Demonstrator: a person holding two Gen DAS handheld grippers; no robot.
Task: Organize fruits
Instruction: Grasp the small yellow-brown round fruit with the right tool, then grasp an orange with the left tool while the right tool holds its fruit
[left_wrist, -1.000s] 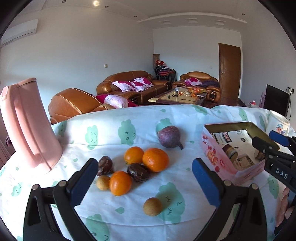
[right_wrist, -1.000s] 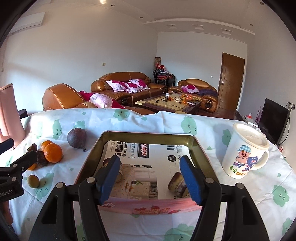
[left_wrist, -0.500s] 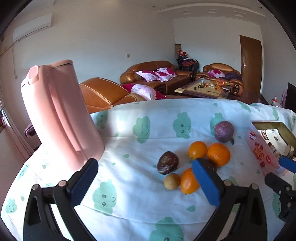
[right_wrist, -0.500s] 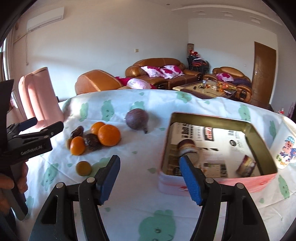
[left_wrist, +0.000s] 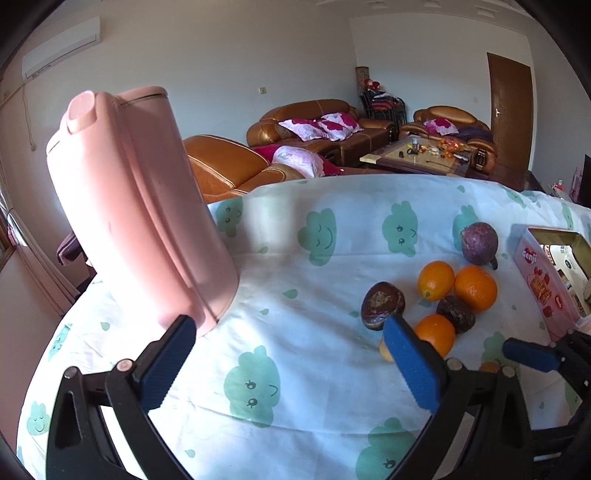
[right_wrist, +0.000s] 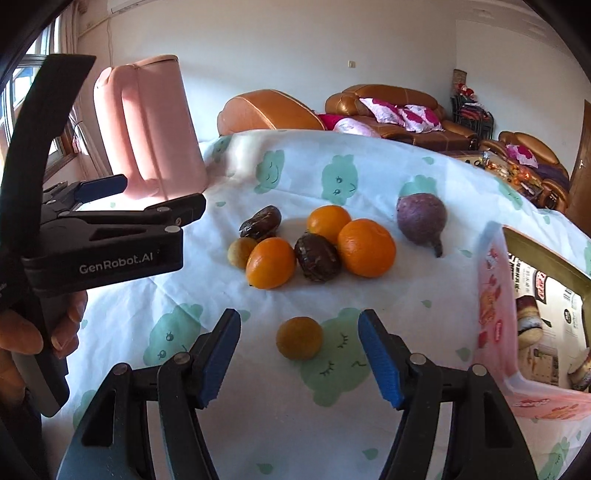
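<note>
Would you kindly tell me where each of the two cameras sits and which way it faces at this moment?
Left wrist view: sits on the left gripper, looking along its open blue-padded fingers over the cloud-print tablecloth, toward the tall pink plastic jug.
Right wrist view: sits on the right gripper, open, aimed at the small round yellow-brown fruit; the left gripper and the person's left hand show.
Shared: jug, the pile of oranges, the pink tin box.

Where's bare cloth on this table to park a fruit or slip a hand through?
Free: cloth between the pink jug and the fruit cluster, and behind the cluster toward the far edge. Crowded: between cluster and tin box; a lone small fruit sits before the right gripper.
</note>
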